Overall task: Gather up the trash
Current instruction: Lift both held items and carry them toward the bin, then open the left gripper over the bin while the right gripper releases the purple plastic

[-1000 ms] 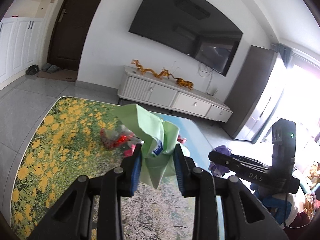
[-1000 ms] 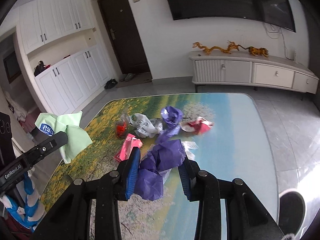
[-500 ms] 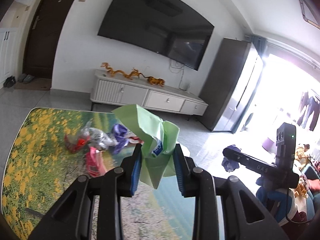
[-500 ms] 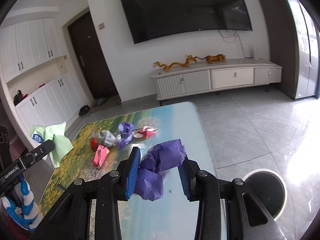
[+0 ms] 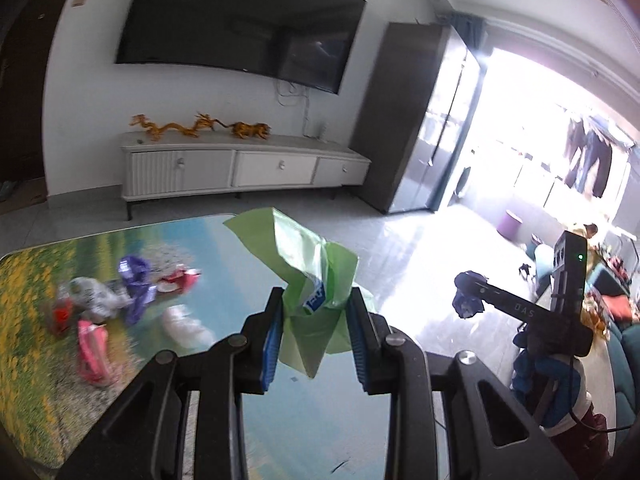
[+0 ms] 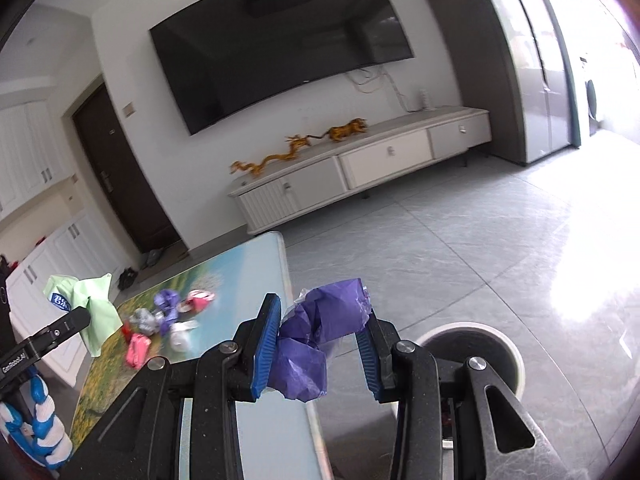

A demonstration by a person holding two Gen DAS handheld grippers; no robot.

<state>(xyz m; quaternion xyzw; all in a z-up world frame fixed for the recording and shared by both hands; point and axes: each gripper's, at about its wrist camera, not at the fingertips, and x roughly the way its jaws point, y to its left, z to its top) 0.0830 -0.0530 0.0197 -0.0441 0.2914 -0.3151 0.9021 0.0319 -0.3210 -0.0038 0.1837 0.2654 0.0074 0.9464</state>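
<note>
Between the blue pads of my left gripper [image 5: 314, 338] sits the crumpled green wrapper [image 5: 310, 284], pinched at its lower half with its top flaring up above the fingertips. Beyond it the painted table [image 5: 224, 240] carries the remaining trash pile [image 5: 120, 300] at left, and my right gripper [image 5: 468, 300] shows at far right with a purple scrap. A second ago the pile lay straight behind the wrapper; now it has slid left and the bright balcony fills the right side.

From the right wrist view, my right gripper [image 6: 320, 344] is clamped on the purple wrapper [image 6: 316, 340], which bulges out above and below the pads. It hangs past the table edge [image 6: 280, 264], just left of the round bin [image 6: 508, 348] on the floor. Earlier the bin was barely in view; now its rim sits close by.
</note>
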